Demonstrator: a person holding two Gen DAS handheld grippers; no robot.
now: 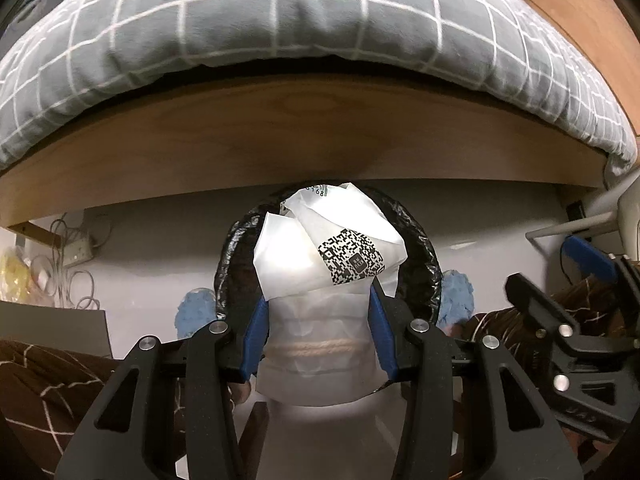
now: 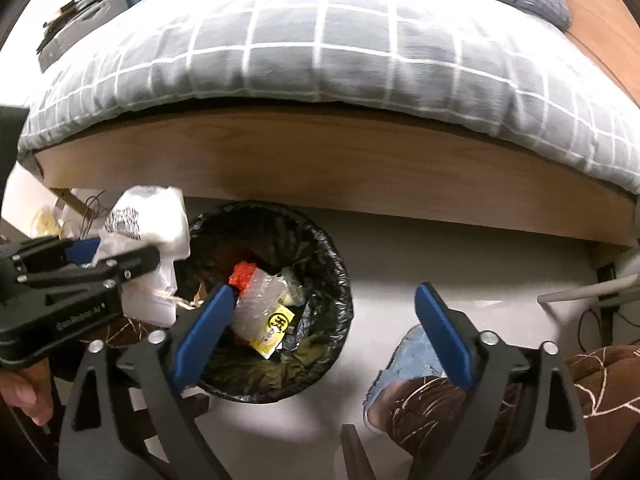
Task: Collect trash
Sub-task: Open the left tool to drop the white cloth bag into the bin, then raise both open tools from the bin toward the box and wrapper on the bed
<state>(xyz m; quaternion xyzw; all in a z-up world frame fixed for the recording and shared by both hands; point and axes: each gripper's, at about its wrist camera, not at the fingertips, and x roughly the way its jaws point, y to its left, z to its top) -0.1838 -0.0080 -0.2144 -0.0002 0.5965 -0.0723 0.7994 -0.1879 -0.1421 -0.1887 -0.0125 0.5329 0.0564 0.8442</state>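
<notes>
right wrist shows bin [image 2: 340, 280] contents, left wrist paper bag [image 1: 320, 280] blocking

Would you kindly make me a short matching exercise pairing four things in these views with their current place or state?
Things:
1. white paper bag
2. right tongs
3. yellow packet
4. checked duvet

Place or state:
A. inside the black-lined bin
B. on the bed
C. open, nothing between them
D. gripped by the left tongs

Pairs: 1-D, 2-C, 3-A, 4-B
</notes>
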